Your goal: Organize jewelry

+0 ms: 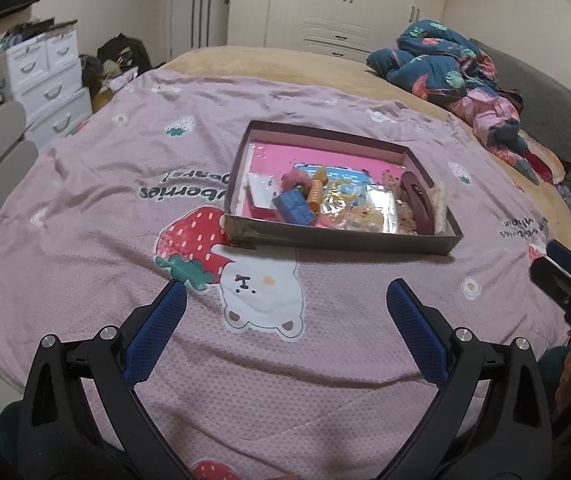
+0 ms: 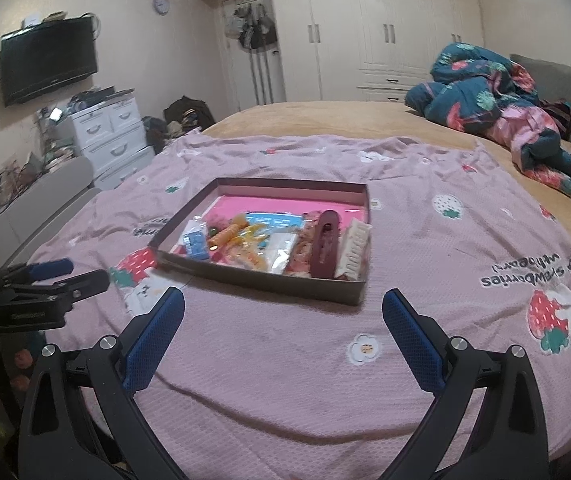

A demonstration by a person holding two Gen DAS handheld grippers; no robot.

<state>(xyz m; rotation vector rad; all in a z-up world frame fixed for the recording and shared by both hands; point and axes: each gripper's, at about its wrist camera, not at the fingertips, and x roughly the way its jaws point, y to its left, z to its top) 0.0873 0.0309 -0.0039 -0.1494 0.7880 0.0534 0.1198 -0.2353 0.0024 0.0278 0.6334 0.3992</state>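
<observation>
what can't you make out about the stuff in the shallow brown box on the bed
- Shallow brown cardboard box: in the left wrist view its near wall hides the items' lower edges.
- Clear plastic packets: glare and blur in both views; contents unreadable.
- Pink sheet lining the box: mostly covered by the pile.
- Dark red hair clip: the right wrist view is too blurred to read its markings.

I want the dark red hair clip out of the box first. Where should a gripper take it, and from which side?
Probably pinch the dark red hair clip across its narrow width near mid-length, coming from above with the open right gripper. It lies flat and long, wedged beside the cream clip and the box wall, so a sideways approach looks blocked.
</observation>
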